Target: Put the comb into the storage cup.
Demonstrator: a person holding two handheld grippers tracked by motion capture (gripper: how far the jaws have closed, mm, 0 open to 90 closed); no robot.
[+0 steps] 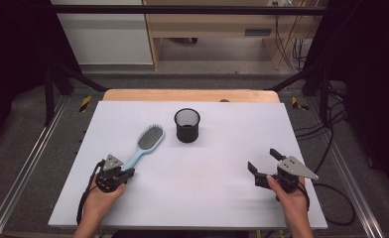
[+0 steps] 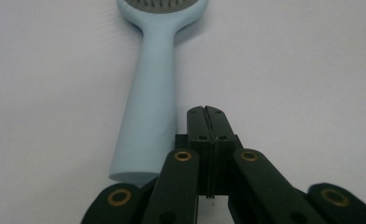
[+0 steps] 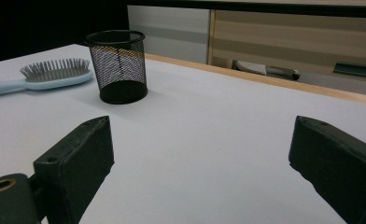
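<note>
The left gripper (image 2: 207,112) is sitting low on the white table (image 1: 207,198) with its jaws pressed together on nothing, just beside the butt of the light blue hairbrush (image 1: 144,147), which is lying flat with its bristles up and its head pointing toward the black mesh cup (image 1: 187,125). The risk lies here: with closed jaws alongside the handle instead of around it, any forward push is likely nudging the hairbrush sideways or spinning it rather than catching it. The right gripper (image 1: 263,159) is resting well apart, jaws spread wide and empty, offering no help in steadying the cup if the brush swings into it.
</note>
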